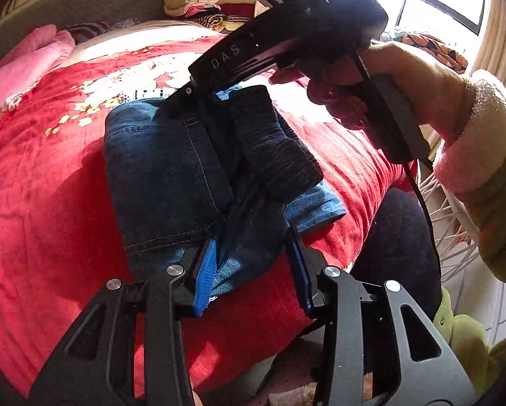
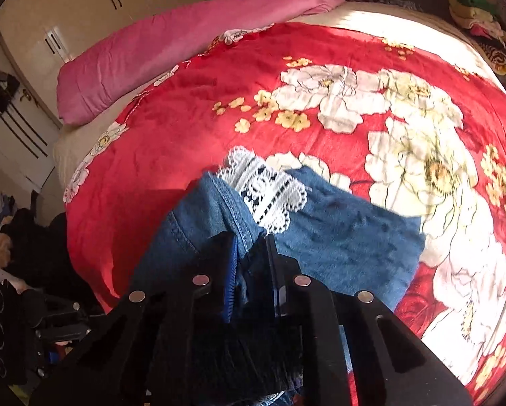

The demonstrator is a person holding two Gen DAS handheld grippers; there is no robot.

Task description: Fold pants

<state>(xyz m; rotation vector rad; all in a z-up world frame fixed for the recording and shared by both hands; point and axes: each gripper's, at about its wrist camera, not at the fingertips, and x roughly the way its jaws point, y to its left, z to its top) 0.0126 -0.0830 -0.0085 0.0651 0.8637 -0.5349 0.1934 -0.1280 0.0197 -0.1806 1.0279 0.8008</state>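
Observation:
Blue denim pants (image 1: 171,176) lie folded in a bundle on the red flowered blanket (image 1: 49,203). A dark ribbed waistband (image 1: 273,149) lies on top. My left gripper (image 1: 253,264) is at the bundle's near edge, jaws apart with denim bunched between them. My right gripper reaches in from above at the far end (image 1: 185,101), held by a hand (image 1: 405,77). In the right wrist view my right gripper (image 2: 253,257) is shut on a denim fold (image 2: 239,216) beside white lace trim (image 2: 266,193); the rest of the pants (image 2: 347,240) spread to the right.
A pink quilt (image 2: 171,44) lies at the bed's far side. A stack of folded clothes (image 1: 198,3) sits by the headboard. A wardrobe (image 2: 83,10) stands beyond the bed. The bed edge (image 1: 361,237) runs near my left gripper, with the person's dark leg (image 1: 401,243) beside it.

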